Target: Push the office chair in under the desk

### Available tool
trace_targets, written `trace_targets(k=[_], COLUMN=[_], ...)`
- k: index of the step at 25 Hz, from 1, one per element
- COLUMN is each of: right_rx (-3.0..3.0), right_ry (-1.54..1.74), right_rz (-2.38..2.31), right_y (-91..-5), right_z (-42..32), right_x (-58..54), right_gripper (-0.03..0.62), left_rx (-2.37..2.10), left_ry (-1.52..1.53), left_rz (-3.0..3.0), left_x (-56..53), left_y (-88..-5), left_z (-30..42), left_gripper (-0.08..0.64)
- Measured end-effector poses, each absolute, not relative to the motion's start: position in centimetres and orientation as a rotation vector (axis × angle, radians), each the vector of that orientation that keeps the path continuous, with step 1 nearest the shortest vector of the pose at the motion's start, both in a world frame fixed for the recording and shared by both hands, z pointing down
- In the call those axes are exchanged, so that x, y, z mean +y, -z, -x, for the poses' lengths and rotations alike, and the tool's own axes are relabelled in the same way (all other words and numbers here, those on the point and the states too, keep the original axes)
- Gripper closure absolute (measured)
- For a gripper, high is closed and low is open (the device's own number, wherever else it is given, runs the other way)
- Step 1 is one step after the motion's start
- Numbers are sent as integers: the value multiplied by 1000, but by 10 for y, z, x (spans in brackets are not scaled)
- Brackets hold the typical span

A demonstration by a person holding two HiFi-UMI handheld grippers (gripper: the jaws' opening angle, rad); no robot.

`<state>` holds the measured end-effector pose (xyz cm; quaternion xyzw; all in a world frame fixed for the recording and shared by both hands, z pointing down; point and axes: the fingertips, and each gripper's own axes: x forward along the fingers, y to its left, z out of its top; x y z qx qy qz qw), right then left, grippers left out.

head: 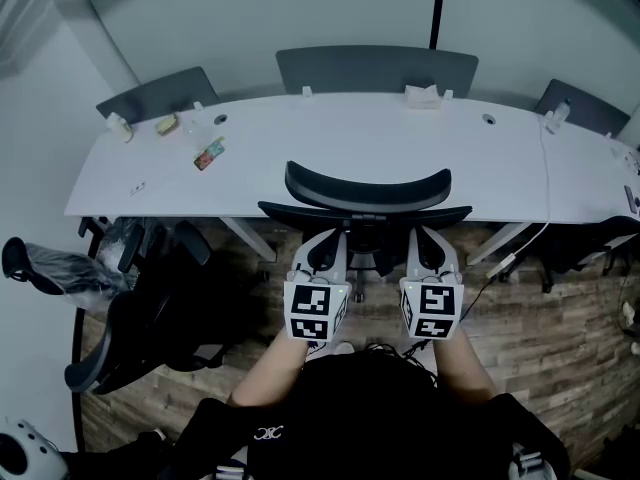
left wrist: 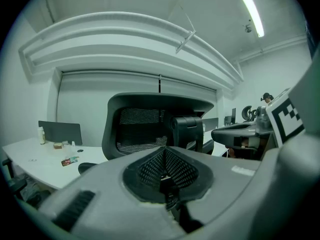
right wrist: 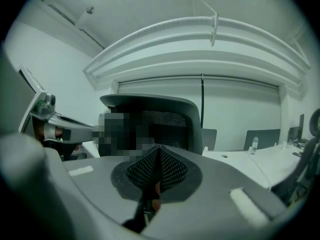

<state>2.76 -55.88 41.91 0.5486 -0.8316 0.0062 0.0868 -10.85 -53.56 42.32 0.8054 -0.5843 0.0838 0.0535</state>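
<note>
A black office chair with a curved headrest stands at the near edge of the long white desk; its seat is hidden beneath the desk and backrest. My left gripper and right gripper point side by side at the back of the chair's backrest, both shut with nothing between the pads. Whether their tips touch the backrest cannot be told. In the left gripper view the left gripper faces the chair's mesh back. In the right gripper view the right gripper faces the same chair back.
A second black chair sits at the left on the wooden floor. Small items and a bottle lie on the desk's left end, a tissue pack at the back. Grey chair backs line the far side. A cable hangs at right.
</note>
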Motion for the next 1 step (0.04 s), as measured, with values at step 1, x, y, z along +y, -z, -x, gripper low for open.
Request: trace_targets(k=[1], right_rx=[-2474], right_ry=[-18], right_rz=[-1635], right_y=[-420], right_z=[-27], right_x=[-559], right_gripper=[586], left_rx=[-1774], left_ry=[-256], left_rz=[-2450], left_x=[-536], left_y=[-424], left_z=[109], left_gripper=[552])
